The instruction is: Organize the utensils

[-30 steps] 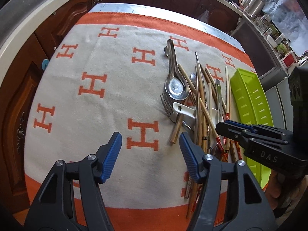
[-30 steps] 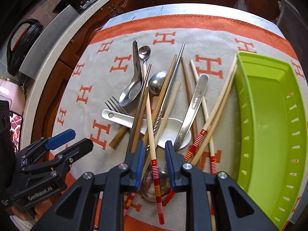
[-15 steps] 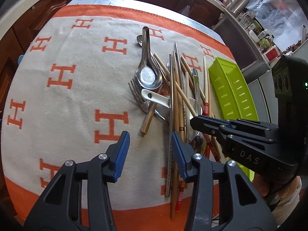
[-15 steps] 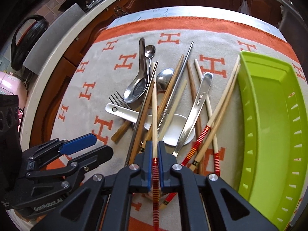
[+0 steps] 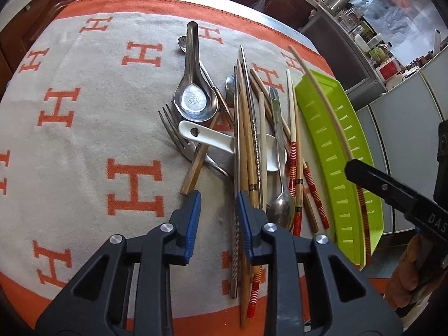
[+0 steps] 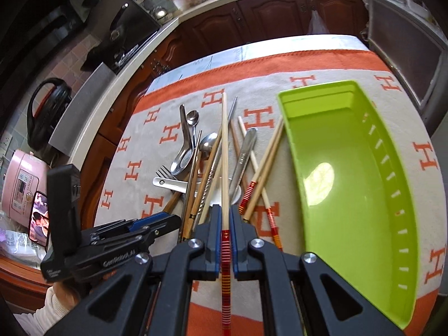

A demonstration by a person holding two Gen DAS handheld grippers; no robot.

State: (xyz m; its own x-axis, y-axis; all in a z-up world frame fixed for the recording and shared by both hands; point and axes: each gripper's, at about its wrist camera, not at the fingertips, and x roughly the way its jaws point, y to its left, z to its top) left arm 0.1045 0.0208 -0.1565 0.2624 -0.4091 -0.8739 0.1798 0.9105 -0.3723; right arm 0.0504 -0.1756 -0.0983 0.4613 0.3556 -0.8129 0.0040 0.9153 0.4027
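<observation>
My right gripper [image 6: 224, 218] is shut on a pale chopstick with a red striped end [image 6: 224, 151] and holds it lifted above the pile; the same chopstick [image 5: 324, 106] shows over the green tray [image 5: 344, 151] in the left wrist view. A pile of utensils [image 5: 240, 134] lies on the blanket: chopsticks, a metal soup spoon [image 5: 193, 95], a fork [image 5: 173, 131], a white ceramic spoon [image 5: 207, 137]. My left gripper [image 5: 218, 207] is partly open and empty, just at the near ends of the pile. The green tray [image 6: 350, 173] is empty.
The grey blanket with orange H marks [image 5: 84, 128] covers the table. Wooden cabinets [image 6: 266, 16] stand beyond the far edge. A pink appliance [image 6: 19, 184] and a black kettle [image 6: 44, 109] sit on the left counter.
My right gripper closed on the striped chopstick and lifted it up from the pile toward the tray. My left gripper narrowed and moved closer to the pile's near ends.
</observation>
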